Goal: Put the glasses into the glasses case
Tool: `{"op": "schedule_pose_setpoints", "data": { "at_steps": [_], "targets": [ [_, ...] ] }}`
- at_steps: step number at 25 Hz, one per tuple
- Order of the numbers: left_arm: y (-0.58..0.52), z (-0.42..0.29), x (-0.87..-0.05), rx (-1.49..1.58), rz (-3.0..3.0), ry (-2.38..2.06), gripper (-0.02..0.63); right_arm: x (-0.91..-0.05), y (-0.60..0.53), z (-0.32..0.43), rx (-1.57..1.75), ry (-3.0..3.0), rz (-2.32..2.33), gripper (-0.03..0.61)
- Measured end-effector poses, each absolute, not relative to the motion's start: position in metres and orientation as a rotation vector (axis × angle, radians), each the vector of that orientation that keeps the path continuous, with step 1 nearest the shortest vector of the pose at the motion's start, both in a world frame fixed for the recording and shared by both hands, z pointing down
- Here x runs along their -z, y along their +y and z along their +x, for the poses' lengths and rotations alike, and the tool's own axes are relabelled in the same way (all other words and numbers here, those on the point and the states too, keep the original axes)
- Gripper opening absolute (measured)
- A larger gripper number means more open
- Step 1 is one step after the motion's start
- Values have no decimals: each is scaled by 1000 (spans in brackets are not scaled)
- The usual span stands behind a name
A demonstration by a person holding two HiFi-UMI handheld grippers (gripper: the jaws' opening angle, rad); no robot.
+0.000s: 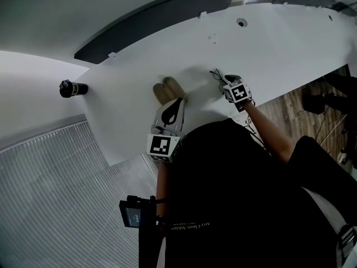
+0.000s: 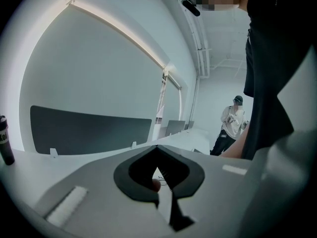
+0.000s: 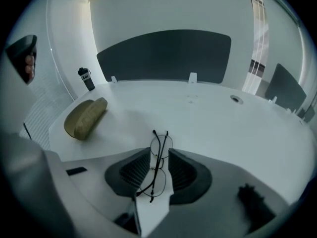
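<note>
Thin wire-framed glasses (image 3: 159, 155), folded, sit between the ribbed pads of my right gripper (image 3: 159, 151), which is shut on them; one lens sticks out past the tips. In the head view the glasses (image 1: 216, 73) poke out ahead of the right gripper (image 1: 224, 81) over the white table (image 1: 279, 43). The tan glasses case (image 1: 167, 88) lies closed on the table, left of the glasses. The case (image 3: 85, 118) is apart from the right gripper. My left gripper (image 1: 179, 101) hovers beside the case's right end, its tips (image 2: 157, 148) meeting with nothing held.
A black bottle (image 1: 72, 88) stands at the table's far left. A dark partition panel (image 1: 156, 21) runs along the far edge, and a cable grommet (image 1: 241, 22) sits in the tabletop. A person (image 2: 232, 125) stands in the distance in the left gripper view.
</note>
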State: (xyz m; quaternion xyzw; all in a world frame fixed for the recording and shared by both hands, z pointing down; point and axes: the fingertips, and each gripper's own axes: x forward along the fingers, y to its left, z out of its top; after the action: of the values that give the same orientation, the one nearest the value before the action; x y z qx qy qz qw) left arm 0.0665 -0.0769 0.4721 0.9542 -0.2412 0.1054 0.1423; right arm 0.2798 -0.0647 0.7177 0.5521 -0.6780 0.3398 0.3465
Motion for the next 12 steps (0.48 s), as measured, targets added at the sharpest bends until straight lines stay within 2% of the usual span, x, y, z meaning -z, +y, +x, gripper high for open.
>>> {"op": "schedule_pose_setpoints", "data": {
  "at_steps": [10, 12],
  "targets": [
    [-90, 67, -476, -310, 2756, -691, 8, -744, -70, 282, -911, -1671, 1426, 103],
    [-91, 69, -473, -299, 2757, -696, 8, -748, -69, 283, -900, -1651, 1416, 57]
  ]
}}
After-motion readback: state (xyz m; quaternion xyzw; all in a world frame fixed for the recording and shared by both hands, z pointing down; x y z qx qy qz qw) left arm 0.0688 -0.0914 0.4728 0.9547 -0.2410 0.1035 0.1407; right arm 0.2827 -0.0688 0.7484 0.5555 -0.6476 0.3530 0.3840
